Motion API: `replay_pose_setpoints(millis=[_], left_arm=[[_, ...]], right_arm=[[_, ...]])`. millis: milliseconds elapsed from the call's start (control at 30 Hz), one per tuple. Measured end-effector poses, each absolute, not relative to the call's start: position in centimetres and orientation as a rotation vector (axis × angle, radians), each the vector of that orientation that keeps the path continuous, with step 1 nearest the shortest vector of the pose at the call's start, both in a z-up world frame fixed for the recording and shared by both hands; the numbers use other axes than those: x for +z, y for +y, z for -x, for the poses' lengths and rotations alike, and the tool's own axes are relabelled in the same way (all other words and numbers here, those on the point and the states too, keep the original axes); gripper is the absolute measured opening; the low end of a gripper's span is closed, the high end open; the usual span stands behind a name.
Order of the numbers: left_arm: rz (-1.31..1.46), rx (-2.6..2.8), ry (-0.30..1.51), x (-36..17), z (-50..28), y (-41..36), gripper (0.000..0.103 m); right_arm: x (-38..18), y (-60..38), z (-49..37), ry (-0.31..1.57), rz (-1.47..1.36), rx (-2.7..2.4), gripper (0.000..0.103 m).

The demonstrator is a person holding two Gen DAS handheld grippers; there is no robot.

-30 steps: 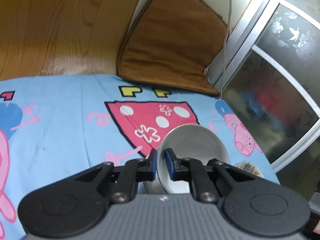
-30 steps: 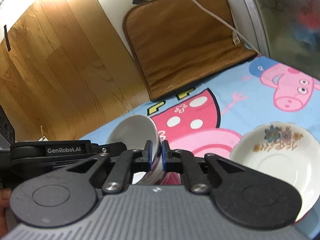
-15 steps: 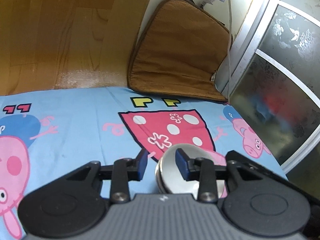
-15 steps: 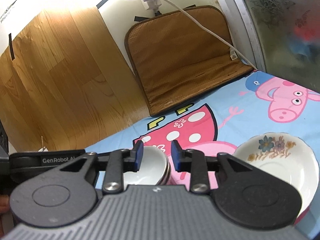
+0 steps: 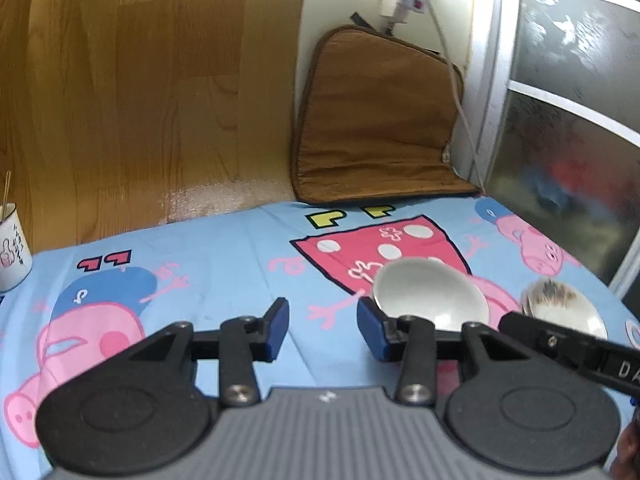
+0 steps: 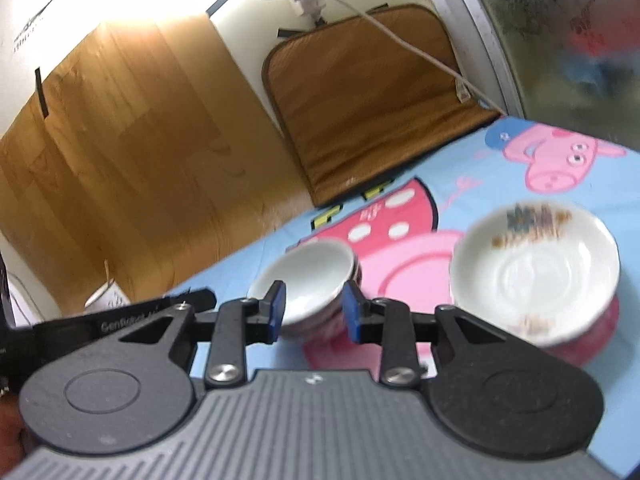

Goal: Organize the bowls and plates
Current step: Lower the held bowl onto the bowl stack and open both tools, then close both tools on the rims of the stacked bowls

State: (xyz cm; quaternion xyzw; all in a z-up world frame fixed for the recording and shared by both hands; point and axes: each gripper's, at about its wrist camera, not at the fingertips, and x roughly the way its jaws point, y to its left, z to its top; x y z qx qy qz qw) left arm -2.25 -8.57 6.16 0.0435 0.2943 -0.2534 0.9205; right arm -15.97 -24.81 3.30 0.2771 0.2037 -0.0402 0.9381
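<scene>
A white bowl (image 5: pixel 428 296) sits nested on a stack of bowls (image 6: pixel 308 280) on the blue cartoon tablecloth (image 5: pixel 224 256). My left gripper (image 5: pixel 324 330) hangs to the left of the stack, its jaws opening with nothing between them. In the right wrist view my right gripper (image 6: pixel 315 312) is open just short of the stack, its pads clear of the rim. A white plate (image 6: pixel 536 272) with a flower pattern lies to the right of the bowls, seemingly on a red dish. This plate (image 5: pixel 560 308) also shows blurred in the left wrist view.
A brown cushion (image 5: pixel 372 120) leans on the wall at the cloth's far edge, with a white cable (image 5: pixel 452 72) running down from a power strip. A white cup (image 5: pixel 12 248) with sticks stands far left. Frosted glass panels (image 5: pixel 568 120) close off the right side.
Both grippers let go of the white bowl's rim; the bowl now rests level on the stack. Both have drawn back, and the left one has swung to the left of it.
</scene>
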Motion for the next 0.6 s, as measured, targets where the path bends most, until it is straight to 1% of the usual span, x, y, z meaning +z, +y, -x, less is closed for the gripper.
replay_pose_setpoints(millis=[267,600], left_arm=[[-0.171,-0.582,0.562,6.4,3.9,-8.9,0.041],[-0.127,-0.564,0.615,5.1,3.4,-7.8,0.044]], right_arm=[[3.3,-23.8,18.1,0.419,-0.53,-0.135,0.037],[2.6,-23.5,17.3,0.459,-0.541,-0.12,0.039]])
